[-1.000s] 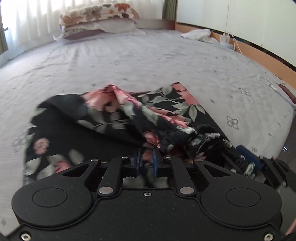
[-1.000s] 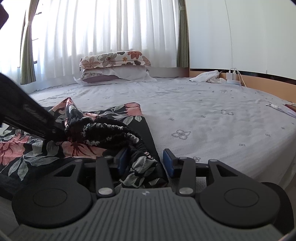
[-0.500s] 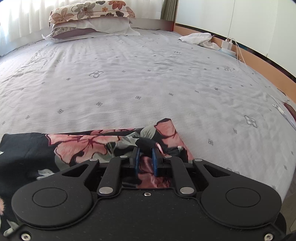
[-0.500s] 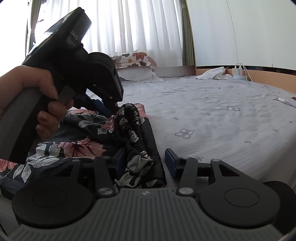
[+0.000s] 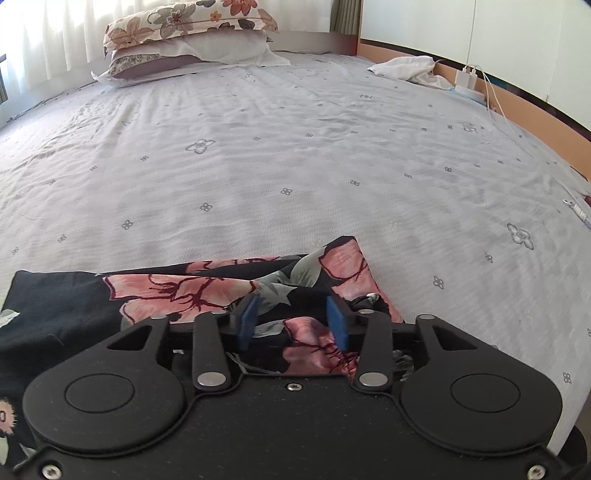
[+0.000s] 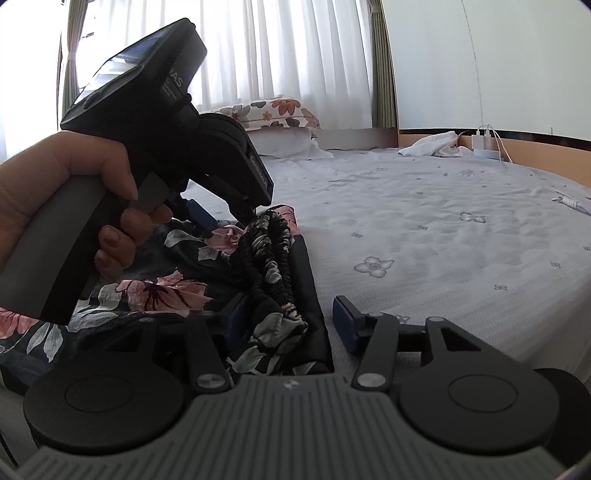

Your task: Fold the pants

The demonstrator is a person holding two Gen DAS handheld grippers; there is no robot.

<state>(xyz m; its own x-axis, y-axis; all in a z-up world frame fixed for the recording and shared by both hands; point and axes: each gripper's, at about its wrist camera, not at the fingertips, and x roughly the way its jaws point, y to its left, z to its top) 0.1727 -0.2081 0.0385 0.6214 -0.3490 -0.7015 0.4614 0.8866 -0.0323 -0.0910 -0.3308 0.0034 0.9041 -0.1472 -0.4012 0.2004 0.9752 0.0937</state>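
Now both claws — left claw (image 5: 291, 319), right claw (image 6: 290, 326) — straddle pants (image 5: 207, 291).

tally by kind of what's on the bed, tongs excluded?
Pants: 1
Pillows: 2, a floral one stacked on a plain one
White cloth: 1
Charger: 1, at the bed's far edge
Total: 5

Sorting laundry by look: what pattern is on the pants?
Black pants with pink flowers and grey-green leaves; clearest in the left wrist view.
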